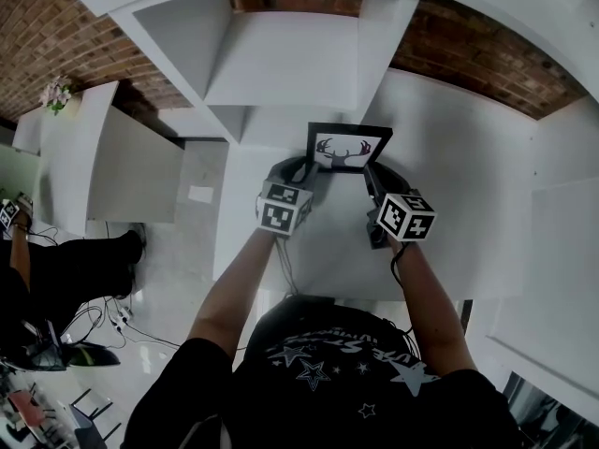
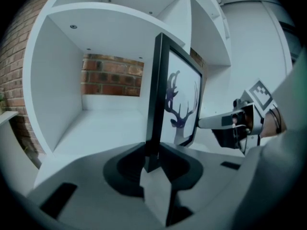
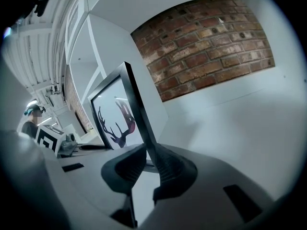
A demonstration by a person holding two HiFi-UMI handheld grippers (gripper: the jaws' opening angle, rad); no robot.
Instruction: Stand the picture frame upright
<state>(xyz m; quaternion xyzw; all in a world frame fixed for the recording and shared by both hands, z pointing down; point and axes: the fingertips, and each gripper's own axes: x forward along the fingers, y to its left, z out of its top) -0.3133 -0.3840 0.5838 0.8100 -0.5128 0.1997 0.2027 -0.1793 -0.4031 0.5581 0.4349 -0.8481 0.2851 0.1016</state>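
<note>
A black picture frame [image 1: 348,148] with a deer-antler print stands nearly upright on the white shelf top [image 1: 449,176]. My left gripper [image 1: 307,171] holds its left edge and my right gripper [image 1: 372,178] holds its right edge. In the left gripper view the frame [image 2: 165,95] rises edge-on from between my left gripper's [image 2: 152,159] jaws, which are shut on it. The right gripper [image 2: 225,121] shows beyond it. In the right gripper view the frame [image 3: 120,114] leans slightly, its edge pinched in my right gripper [image 3: 151,159]. The left gripper's marker cube [image 3: 50,140] sits past it.
Open white shelf compartments [image 1: 281,64] rise just behind the frame, backed by a brick wall [image 1: 487,54]. A white cabinet [image 1: 112,157] with flowers [image 1: 56,92] stands at the left. A person [image 1: 56,265] is on the floor side at the left, near cables [image 1: 112,321].
</note>
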